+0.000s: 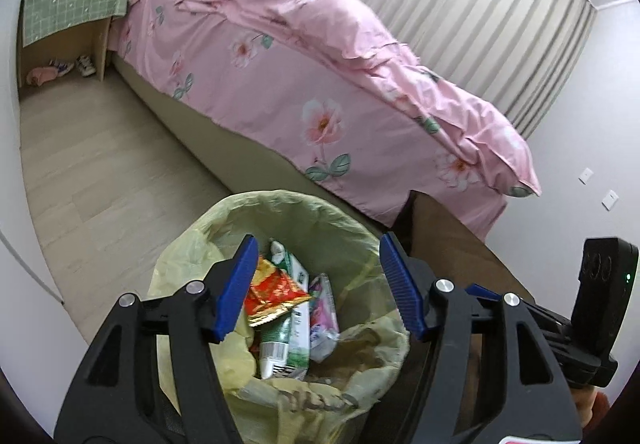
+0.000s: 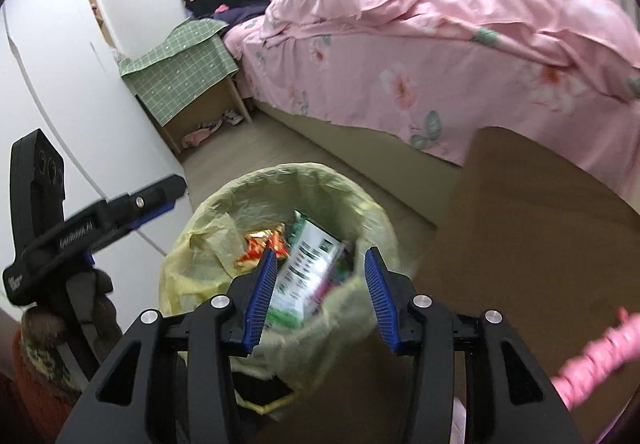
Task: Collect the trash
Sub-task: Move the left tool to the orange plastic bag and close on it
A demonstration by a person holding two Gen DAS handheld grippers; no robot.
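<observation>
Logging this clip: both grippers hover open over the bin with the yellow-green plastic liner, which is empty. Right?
Not quite: the bin with the yellow-green plastic liner already holds a red snack wrapper and a green-and-white carton. Both wrist views show it. Left gripper and right gripper are open.

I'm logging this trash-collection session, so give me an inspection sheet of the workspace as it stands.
Surface: pale wood floor; brown table.
Job's things: bin with yellow-green liner holds red snack wrapper, green-white carton.
Clutter: pink items under bedside stand; pink object on table.
Grippers: left gripper and right gripper open, empty, over bin.
Cables: nothing seen.
Surroundings: bed with pink floral duvet, curtain.
</observation>
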